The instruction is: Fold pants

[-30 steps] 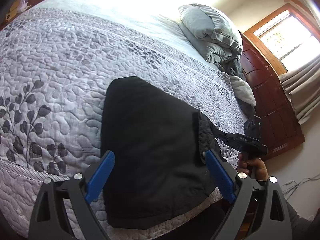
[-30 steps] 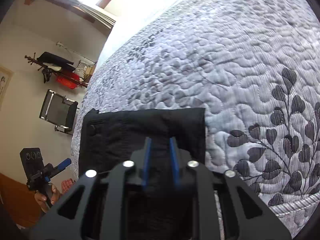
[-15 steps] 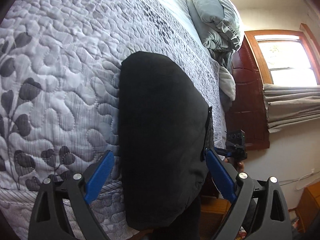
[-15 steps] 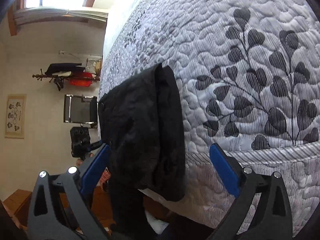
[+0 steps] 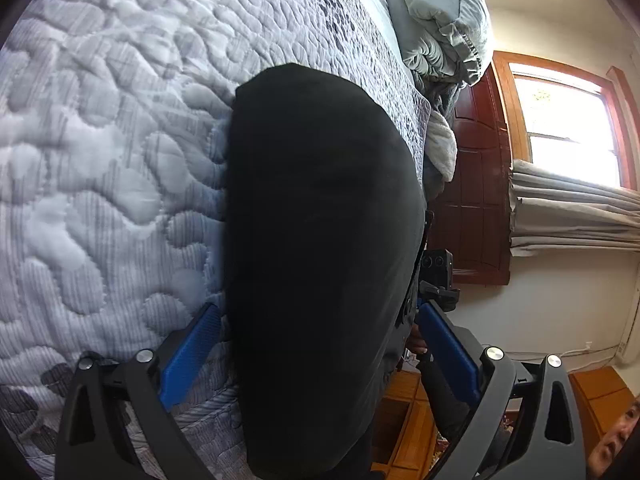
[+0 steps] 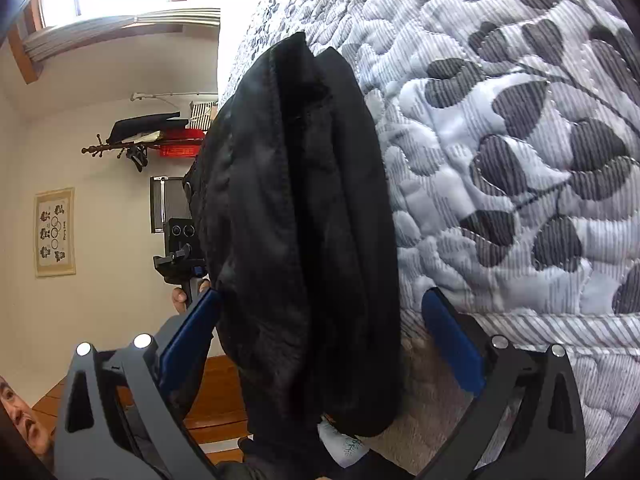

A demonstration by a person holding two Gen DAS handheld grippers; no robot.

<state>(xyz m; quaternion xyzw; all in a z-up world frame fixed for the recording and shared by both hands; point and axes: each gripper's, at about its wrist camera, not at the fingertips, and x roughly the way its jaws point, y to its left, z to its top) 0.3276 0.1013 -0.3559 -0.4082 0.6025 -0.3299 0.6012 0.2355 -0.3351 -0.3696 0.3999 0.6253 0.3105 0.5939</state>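
Observation:
The black pants (image 5: 320,240) lie folded into a thick bundle at the edge of the quilted bed (image 5: 100,140). They also show in the right wrist view (image 6: 304,220), with stacked layers and a seam visible. My left gripper (image 5: 316,340) is open, its blue fingers (image 5: 192,344) on either side of the bundle's near end, apart from the cloth. My right gripper (image 6: 320,332) is open too, with blue fingers (image 6: 452,344) straddling the opposite end. Each gripper appears in the other's view, beyond the bundle.
A grey pillow and rumpled bedding (image 5: 444,20) lie at the bed's far end. A dark wooden door (image 5: 476,184), window and curtain (image 5: 572,216) stand to the right. A coat rack (image 6: 144,136) and wall picture (image 6: 54,232) are past the bed's other side.
My right gripper was shut on the pants one second ago and has opened. Both grippers have dropped low and close to the bundle's ends, tilting their views sideways.

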